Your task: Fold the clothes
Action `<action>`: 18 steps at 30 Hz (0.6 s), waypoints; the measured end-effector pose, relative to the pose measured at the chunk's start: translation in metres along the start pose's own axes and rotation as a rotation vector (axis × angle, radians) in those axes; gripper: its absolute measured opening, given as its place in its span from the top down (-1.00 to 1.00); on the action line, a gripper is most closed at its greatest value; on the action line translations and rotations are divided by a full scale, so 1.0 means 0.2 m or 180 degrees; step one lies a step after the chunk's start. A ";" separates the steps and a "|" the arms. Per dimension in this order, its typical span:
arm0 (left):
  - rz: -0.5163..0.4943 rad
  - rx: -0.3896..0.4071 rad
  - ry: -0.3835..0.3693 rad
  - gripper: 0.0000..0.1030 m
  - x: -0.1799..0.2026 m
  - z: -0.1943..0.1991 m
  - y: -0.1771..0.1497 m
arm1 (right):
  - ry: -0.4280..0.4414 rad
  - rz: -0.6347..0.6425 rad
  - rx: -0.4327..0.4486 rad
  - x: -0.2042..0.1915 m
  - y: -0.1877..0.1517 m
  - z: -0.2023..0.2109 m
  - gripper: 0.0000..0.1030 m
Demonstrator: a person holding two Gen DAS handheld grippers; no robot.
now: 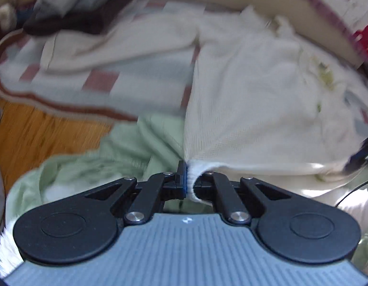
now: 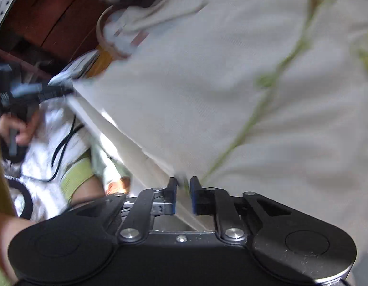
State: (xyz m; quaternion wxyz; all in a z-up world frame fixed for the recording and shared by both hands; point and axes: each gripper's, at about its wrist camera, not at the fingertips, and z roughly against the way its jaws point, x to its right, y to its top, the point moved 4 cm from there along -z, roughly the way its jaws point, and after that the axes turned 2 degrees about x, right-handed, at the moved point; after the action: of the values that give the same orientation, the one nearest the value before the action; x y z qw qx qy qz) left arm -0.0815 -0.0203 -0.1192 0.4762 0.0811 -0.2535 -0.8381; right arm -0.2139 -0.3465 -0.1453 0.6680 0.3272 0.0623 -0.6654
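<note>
- Left wrist view: left gripper [image 1: 186, 181] has its jaws pinched on the ribbed hem of the white garment [image 1: 250, 100], which spreads over the checked blanket [image 1: 117, 88].
- Green cloth [image 1: 126, 147] lies bunched at the blanket's near edge, over the wooden floor [image 1: 36, 133].
- Dark and grey clothes [image 1: 72, 7] are piled at the blanket's far left corner.
- Right wrist view: right gripper [image 2: 183, 196] has its jaws narrowly parted, with the garment's folded edge between the pads; whether they press on it I cannot tell.

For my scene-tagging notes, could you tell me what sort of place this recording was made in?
Most likely a room in a home, perhaps a bedroom: a pile of clothes lies on a striped blanket over a wooden floor, with a white garment spread out for folding.
</note>
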 end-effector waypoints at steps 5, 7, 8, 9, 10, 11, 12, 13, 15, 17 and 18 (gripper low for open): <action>-0.0138 0.0122 -0.0076 0.94 0.06 0.00 0.06 | -0.0640 -0.0661 0.0750 0.15 -0.07 0.42 0.02; -0.0140 0.0025 -0.0068 0.94 0.05 -0.04 0.04 | -0.0896 -0.1134 0.0928 0.24 -0.21 0.54 0.02; -0.0134 -0.0008 -0.0077 0.94 0.04 -0.06 0.03 | -0.0971 -0.1377 0.0962 0.29 -0.29 0.58 0.02; -0.0121 -0.0018 -0.0102 0.93 0.03 -0.06 0.03 | -0.1045 -0.1568 0.0982 0.32 -0.37 0.60 0.02; -0.0113 -0.0026 -0.0126 0.93 0.03 -0.05 0.03 | -0.1150 -0.1713 0.1010 0.35 -0.45 0.63 0.02; -0.0106 -0.0038 -0.0146 0.93 0.03 -0.05 0.03 | -0.1259 -0.1855 0.1039 0.38 -0.53 0.65 0.02; -0.0106 -0.0061 -0.0152 0.92 0.03 -0.05 0.02 | -0.1294 -0.2010 0.1089 0.41 -0.60 0.68 0.01; -0.0120 -0.0094 -0.0146 0.92 0.03 -0.05 0.02 | -0.1322 -0.2166 0.1141 0.45 -0.66 0.70 -0.01; -0.0160 -0.0163 -0.0131 0.91 0.04 -0.07 0.02 | -0.1154 -0.2520 0.1261 0.49 -0.74 0.72 -0.08; -0.0191 -0.0202 -0.0114 0.91 0.05 -0.07 0.03 | -0.0977 -0.2814 0.1307 0.51 -0.78 0.68 -0.16; -0.0193 -0.0214 -0.0110 0.91 0.05 -0.08 0.03 | -0.0893 -0.2950 0.1271 0.50 -0.78 0.63 -0.16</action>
State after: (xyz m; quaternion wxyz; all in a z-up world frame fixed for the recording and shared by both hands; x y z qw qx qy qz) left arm -0.0772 -0.0373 -0.1283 0.4486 0.0583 -0.2308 -0.8614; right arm -0.3932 -0.4822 -0.1545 0.2300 0.2940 -0.0176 -0.9276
